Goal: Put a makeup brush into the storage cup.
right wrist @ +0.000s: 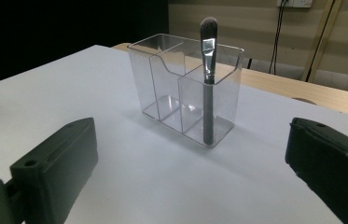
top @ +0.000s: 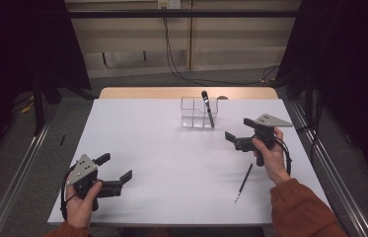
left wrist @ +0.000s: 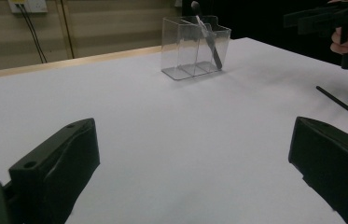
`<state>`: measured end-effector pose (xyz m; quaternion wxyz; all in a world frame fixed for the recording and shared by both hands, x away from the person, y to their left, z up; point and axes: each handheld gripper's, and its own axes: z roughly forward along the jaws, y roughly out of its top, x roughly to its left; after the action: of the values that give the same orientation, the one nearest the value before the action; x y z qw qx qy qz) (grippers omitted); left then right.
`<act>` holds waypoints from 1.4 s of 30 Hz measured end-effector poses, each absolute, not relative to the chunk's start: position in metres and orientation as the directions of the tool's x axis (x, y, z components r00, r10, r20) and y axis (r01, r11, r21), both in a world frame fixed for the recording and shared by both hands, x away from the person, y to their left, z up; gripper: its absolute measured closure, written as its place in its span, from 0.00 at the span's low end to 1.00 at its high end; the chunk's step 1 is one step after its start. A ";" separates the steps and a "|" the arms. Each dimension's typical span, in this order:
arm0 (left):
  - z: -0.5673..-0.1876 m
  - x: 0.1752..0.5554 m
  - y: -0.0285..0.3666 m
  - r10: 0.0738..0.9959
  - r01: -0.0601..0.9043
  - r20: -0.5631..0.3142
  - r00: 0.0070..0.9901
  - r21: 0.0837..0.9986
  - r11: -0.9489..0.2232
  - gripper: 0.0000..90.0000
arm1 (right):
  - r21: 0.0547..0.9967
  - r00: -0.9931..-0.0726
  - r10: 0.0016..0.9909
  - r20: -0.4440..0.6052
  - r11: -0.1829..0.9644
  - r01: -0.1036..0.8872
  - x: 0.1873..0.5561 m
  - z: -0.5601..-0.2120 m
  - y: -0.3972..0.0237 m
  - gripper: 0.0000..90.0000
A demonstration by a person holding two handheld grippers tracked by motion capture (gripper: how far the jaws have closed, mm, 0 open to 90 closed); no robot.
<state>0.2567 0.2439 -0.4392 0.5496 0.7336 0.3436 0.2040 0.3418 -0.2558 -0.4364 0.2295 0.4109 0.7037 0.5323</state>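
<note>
Slim black pencil-like stick (top: 243, 183), perhaps a liner, lies near the right gripper (top: 237, 135); both grippers gape empty. Pinch mid-shaft, then stand it in the clear three-compartment organiser (top: 199, 112).

The black two-jaw left gripper (top: 115, 169) sat near the white table's front-left corner, jaws spread wide and empty. The black two-jaw right gripper (top: 237, 129) hovered toward the table's right edge, jaws likewise wide, gripped by an orange-sleeved hand (top: 270, 153).

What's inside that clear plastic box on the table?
The clear organizer has three compartments. One end compartment holds a makeup brush standing handle down, bristles above the rim. The other two look empty. The walls are transparent, so nothing inside is hidden.
</note>
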 end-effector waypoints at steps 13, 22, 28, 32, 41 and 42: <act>-0.439 0.256 0.244 0.731 0.279 -0.077 0.678 0.947 -0.159 0.02 | 0.935 -0.530 0.840 0.117 0.086 0.343 0.316 -0.433 -0.272 0.02; -0.441 0.256 0.244 0.727 0.282 -0.073 0.682 0.944 -0.170 0.02 | 0.931 -0.539 0.835 0.111 0.102 0.350 0.297 -0.441 -0.273 0.02; -0.440 0.254 0.244 0.730 0.279 -0.072 0.679 0.946 -0.166 0.02 | 0.936 -0.545 0.832 0.105 0.104 0.338 0.284 -0.442 -0.276 0.02; -0.440 0.254 0.244 0.730 0.280 -0.074 0.679 0.946 -0.165 0.02 | 0.939 -0.531 0.842 0.091 0.106 0.328 0.275 -0.444 -0.279 0.02; -0.442 0.251 0.248 0.722 0.277 -0.068 0.689 0.945 -0.175 0.02 | 0.938 -0.490 0.865 0.107 0.076 0.338 0.257 -0.448 -0.291 0.02; -0.441 0.250 0.248 0.720 0.277 -0.068 0.690 0.945 -0.176 0.02 | 0.939 -0.491 0.865 0.102 0.078 0.334 0.255 -0.448 -0.291 0.02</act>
<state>0.2497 0.2484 -0.4414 0.5462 0.7394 0.3374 0.2029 0.2554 -0.2911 -0.4475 0.2548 0.4352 0.6887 0.5210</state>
